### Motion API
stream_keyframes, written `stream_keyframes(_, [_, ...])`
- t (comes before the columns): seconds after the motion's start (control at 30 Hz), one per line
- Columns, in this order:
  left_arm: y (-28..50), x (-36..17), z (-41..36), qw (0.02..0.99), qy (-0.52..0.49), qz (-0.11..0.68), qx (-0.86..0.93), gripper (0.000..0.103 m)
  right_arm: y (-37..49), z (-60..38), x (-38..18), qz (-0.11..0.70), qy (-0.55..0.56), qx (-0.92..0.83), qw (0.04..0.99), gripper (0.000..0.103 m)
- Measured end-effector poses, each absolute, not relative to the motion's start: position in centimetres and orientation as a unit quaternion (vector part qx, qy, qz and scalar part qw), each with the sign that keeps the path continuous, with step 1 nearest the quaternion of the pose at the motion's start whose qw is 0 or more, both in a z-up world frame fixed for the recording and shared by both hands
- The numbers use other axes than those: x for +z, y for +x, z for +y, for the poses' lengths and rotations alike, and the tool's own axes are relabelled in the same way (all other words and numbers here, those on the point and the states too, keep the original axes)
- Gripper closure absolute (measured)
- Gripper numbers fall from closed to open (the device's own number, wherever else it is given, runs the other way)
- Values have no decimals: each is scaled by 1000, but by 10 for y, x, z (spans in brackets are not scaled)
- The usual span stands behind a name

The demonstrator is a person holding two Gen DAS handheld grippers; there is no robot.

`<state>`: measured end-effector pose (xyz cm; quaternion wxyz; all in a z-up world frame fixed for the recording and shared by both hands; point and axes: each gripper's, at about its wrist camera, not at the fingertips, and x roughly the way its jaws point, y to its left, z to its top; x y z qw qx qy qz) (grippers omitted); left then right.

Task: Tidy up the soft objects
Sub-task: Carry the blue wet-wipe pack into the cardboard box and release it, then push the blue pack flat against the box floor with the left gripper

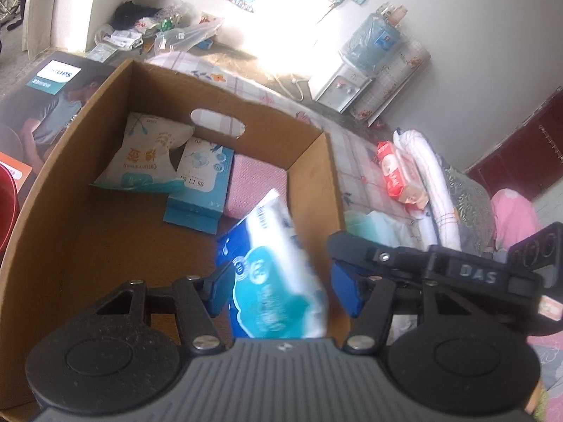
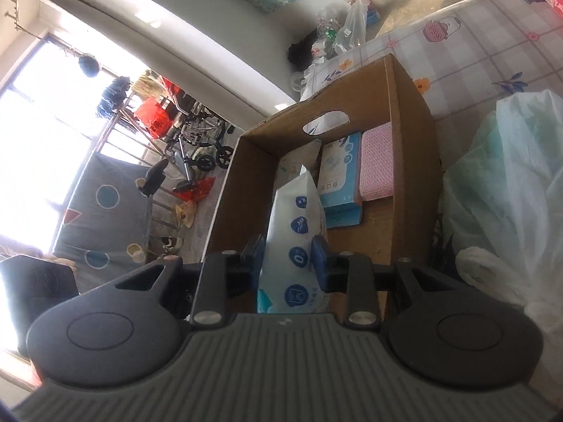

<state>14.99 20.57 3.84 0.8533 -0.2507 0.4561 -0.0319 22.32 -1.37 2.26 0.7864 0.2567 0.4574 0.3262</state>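
My right hand-held gripper (image 2: 288, 258) is clenched on a soft, crinkly white wipes pack (image 2: 295, 246) with blue round badges, held upright over the open cardboard box (image 2: 411, 161). My left hand-held gripper (image 1: 285, 281) tilts down into the box, its blue pads parted around a glossy white-and-teal tissue pack (image 1: 278, 274); whether they press it I cannot tell. A pink textured pad (image 1: 255, 184) lies flat inside.

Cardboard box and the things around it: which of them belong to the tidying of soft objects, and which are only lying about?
Part of the job:
- cardboard box
- blue-and-white tissue pack between the left gripper fingers
- white wipes pack in the right gripper
- white pouch, blue packet, pink cloth in the box
- red wipes pack on the bed

Lying about:
- water dispenser
- wheelchair
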Motion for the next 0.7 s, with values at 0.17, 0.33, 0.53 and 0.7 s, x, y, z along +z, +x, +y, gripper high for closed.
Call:
stream_keyframes(0.17, [165,-4,212,822,-248,512,-4,42,222,-30,25,446,254,329,792,72])
stream_keyframes(0.33, [175,-24,210,805,-241,542,-3,42,214,-63,22,441,273,323,792,72])
stream_keyframes(0.53, [182,-36,195,775,-229,588,-21,42,206,-99,12,437,313,312,784,72])
stream_keyframes(0.7, [187,-40,185,772,-206,601,-22,39,202,-112,2,438,329,310,777,72])
